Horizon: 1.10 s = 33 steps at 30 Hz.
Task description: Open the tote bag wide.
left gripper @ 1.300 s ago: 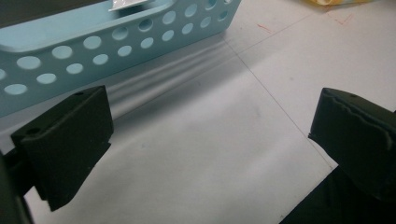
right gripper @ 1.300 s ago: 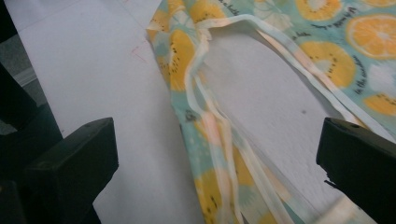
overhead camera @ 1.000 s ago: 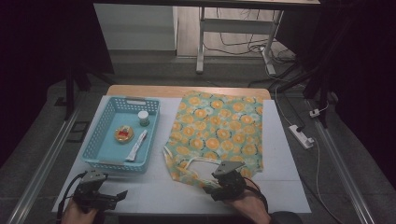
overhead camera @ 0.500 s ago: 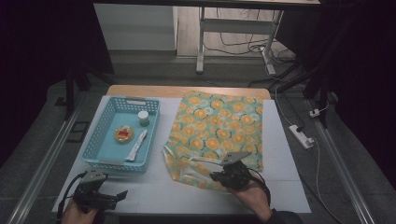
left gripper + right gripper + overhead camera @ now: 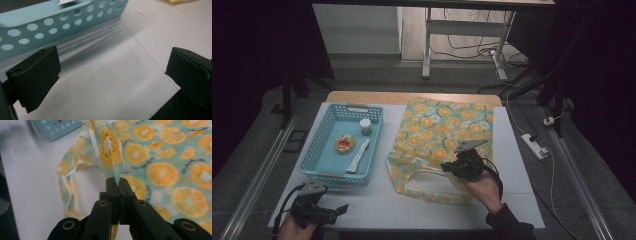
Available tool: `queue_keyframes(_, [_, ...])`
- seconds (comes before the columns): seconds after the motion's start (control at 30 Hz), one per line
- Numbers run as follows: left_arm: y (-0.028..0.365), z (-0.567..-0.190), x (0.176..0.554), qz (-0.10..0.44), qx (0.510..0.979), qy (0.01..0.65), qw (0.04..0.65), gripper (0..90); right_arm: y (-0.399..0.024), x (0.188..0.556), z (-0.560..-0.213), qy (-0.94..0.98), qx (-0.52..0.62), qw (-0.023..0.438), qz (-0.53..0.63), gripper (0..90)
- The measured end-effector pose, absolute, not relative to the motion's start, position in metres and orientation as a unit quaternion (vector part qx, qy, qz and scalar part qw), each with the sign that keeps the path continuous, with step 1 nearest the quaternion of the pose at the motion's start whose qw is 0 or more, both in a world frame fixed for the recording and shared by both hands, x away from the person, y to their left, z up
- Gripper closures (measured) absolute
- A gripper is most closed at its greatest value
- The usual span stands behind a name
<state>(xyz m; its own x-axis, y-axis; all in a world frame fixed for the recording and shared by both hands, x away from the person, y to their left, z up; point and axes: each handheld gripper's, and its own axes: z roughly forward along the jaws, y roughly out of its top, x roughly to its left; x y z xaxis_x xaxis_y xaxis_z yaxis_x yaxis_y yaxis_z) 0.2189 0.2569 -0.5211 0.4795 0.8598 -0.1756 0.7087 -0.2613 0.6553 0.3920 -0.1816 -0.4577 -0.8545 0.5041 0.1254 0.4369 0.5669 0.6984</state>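
While clamped on the bag's (image 5: 447, 135) handle (image 5: 110, 152) near the tabletop's (image 5: 522, 165) front edge, right gripper (image 5: 119, 185) risks losing that thin pinch. Left gripper (image 5: 112, 72) idle at the front-left corner, jaws apart. Could drag the bag if pulled fast.

right gripper (image 5: 451, 169) mid-table, raised on right hand (image 5: 484, 187), jaws pinched tight together, having just closed. left gripper (image 5: 343, 208) low at near left edge, level, jaws wide apart, left hand (image 5: 294, 230) behind.

Blue basket (image 5: 323, 172) with small jar (image 5: 365, 126), round tin (image 5: 345, 144), white tube (image 5: 358, 159).
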Motion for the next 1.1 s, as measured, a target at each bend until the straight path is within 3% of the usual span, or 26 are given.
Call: queue_keyframes(1.1, [0.261,-0.522,0.22,0.097,0.781,0.502,0.359,0.0,-0.177,0.519,-0.406,0.861,0.301,0.113,0.394,89.8])
